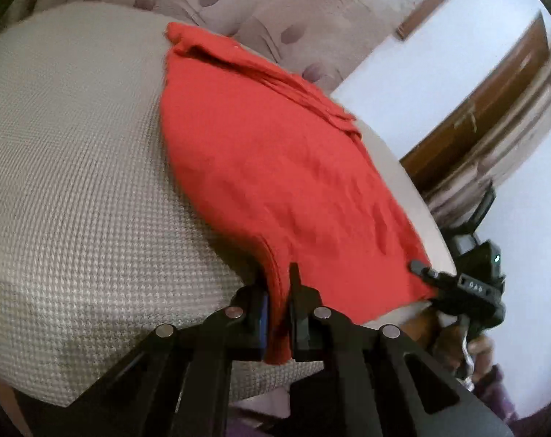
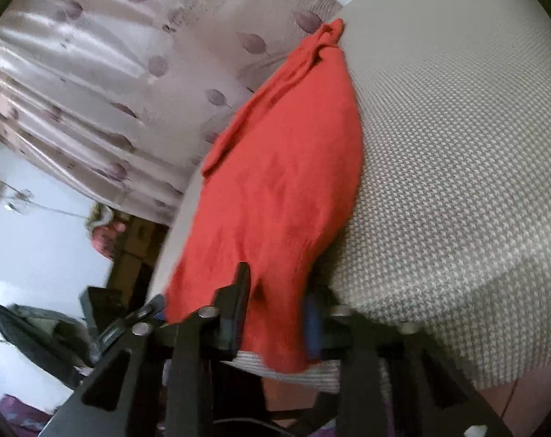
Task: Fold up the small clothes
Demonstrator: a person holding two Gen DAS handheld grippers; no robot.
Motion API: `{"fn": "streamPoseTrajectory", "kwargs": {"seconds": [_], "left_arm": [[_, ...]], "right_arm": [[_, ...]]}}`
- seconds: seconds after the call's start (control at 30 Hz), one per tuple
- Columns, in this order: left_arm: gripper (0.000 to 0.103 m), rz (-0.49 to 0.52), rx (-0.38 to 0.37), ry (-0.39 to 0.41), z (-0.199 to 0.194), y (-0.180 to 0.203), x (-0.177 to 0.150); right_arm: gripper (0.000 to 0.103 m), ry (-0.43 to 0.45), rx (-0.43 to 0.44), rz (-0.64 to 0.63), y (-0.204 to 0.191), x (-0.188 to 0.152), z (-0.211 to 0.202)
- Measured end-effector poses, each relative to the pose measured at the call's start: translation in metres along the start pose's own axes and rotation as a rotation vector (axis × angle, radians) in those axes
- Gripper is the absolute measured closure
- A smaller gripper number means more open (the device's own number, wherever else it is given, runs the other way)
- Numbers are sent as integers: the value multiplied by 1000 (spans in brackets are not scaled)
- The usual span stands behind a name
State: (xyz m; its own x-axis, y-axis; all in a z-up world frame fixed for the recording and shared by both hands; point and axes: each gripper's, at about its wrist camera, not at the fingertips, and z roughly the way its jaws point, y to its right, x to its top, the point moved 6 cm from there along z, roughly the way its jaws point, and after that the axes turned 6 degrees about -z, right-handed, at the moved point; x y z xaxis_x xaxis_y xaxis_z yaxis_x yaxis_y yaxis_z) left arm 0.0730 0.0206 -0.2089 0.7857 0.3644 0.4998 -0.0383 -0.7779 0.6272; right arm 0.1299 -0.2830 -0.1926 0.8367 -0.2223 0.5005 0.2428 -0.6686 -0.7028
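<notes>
At the bottom centre of the left wrist view, the left tongs (image 1: pixel 278 291) are pinched tight on the near edge of the red garment (image 1: pixel 275 167), several layers of cloth bunched between the two black fingers and hanging out below them. The rest of the garment lies across the worktop (image 1: pixel 75 182), running to the upper middle of the frame, where it ends in a crumpled tip. Holding the near edge this way looks meant to lift it for a fold. The cloth is soft, slightly creased knit; the worktop cover is a pale, nubbly woven fabric over a rounded edge. At the lower right, the right tongs (image 1: pixel 421 269) grip the neighbouring corner.

At the bottom centre of the right wrist view, the right tongs (image 2: pixel 275 298) are closed on the same hem, red cloth draping between the fingers. A flowered curtain (image 2: pixel 93 91) fills the upper left.
</notes>
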Motion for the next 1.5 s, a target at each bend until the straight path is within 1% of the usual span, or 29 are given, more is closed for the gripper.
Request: {"fn": "streamPoseTrajectory", "kwargs": {"seconds": [0.03, 0.1, 0.2, 0.3, 0.6, 1.03, 1.23, 1.5], "left_arm": [[95, 21, 22, 9, -2, 1, 0], [95, 110, 94, 54, -10, 11, -2], [95, 167, 123, 83, -18, 21, -2], [95, 199, 136, 98, -24, 26, -2], [95, 232, 154, 128, -26, 34, 1], [95, 266, 161, 143, -30, 37, 1], [95, 267, 159, 145, -36, 32, -1], [95, 254, 152, 139, -45, 20, -6]], "right_arm": [[95, -1, 0, -2, 0, 0, 0], [95, 3, -12, -23, -2, -1, -2], [95, 15, 9, -20, -4, -3, -8], [95, 30, 32, -5, -5, -3, -13], [95, 31, 57, -7, -10, -6, -18], [95, 42, 68, -10, -9, -11, -26], [95, 45, 86, -14, -12, -11, -31], [96, 42, 102, -10, -17, -20, -41]]}}
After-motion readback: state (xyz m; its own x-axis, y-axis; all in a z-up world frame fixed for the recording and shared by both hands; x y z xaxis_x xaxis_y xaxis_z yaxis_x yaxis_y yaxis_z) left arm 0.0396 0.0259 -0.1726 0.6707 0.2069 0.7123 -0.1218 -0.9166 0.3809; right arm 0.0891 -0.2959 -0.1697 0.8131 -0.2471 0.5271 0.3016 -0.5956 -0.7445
